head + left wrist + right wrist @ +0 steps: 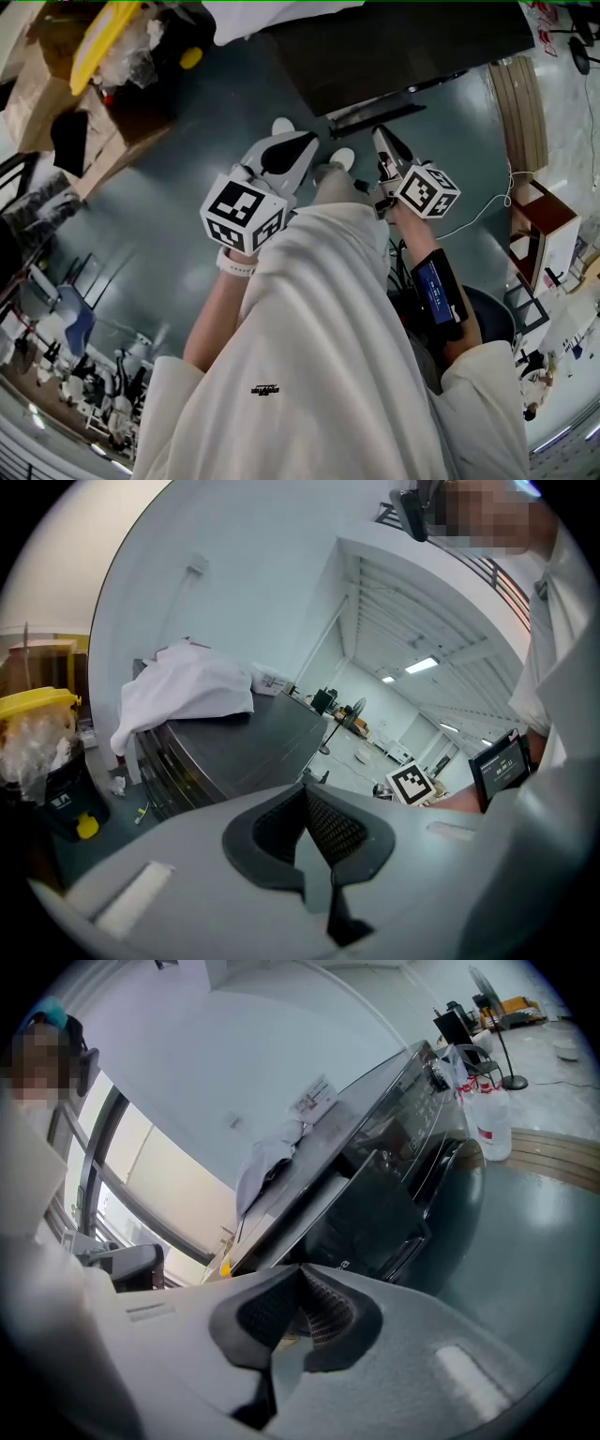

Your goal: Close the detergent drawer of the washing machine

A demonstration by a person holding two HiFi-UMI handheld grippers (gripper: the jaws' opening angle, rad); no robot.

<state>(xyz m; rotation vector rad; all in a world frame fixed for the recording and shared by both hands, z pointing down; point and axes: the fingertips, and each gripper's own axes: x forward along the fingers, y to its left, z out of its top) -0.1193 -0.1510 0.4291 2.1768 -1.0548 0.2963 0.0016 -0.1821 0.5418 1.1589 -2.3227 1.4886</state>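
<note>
The dark washing machine stands ahead of me, and its detergent drawer sticks out of the front. In the right gripper view the drawer is a dark panel pulled out below the machine's top. My left gripper is held near my chest, well short of the machine, jaws shut on nothing. My right gripper is beside it, nearer the drawer, also shut and empty. In their own views the left gripper and right gripper show pads pressed together.
A white cloth lies on the machine's top. A yellow-lidded bin and boxes stand to the left. A clear bottle sits on the floor by the machine. A rolled wooden mat and a small cabinet are at the right.
</note>
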